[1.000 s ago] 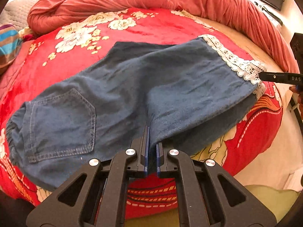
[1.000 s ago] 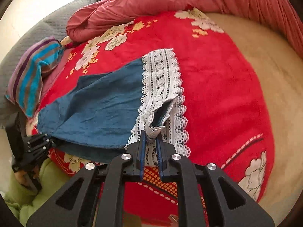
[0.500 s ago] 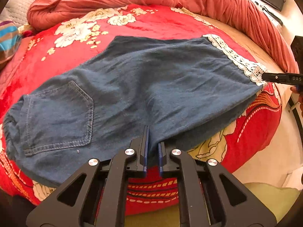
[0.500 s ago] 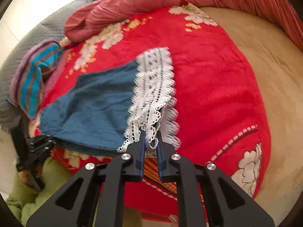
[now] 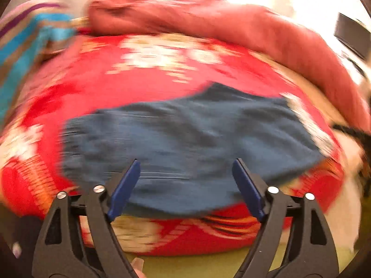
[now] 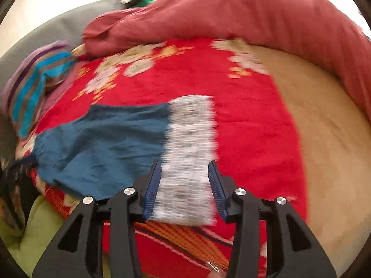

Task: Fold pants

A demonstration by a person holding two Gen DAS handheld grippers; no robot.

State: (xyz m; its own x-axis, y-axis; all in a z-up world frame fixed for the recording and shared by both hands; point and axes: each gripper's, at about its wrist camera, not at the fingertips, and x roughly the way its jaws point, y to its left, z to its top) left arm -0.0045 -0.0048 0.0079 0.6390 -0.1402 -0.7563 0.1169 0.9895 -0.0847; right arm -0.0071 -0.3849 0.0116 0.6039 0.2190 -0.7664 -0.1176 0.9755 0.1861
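The blue denim pants point(image 5: 185, 143) lie flat on the red floral blanket point(image 5: 143, 85), folded lengthwise, with a white lace hem point(image 5: 308, 127) at the right end. My left gripper point(image 5: 185, 173) is open and empty, just back from the pants' near edge. In the right wrist view the pants point(image 6: 104, 143) stretch left and the lace hem point(image 6: 190, 153) lies straight ahead. My right gripper point(image 6: 184, 173) is open and empty, its fingers either side of the hem's near end. Both views are motion-blurred.
A rolled pink quilt point(image 6: 231, 16) runs along the back and right of the bed. A striped cloth point(image 6: 34, 85) lies at the left. Bare beige mattress point(image 6: 324, 139) shows to the right. A green cloth point(image 6: 39, 229) hangs below the bed's near edge.
Both grippers have opened and let go of the pants, which now lie on the blanket. Both grippers have drawn back from the cloth.
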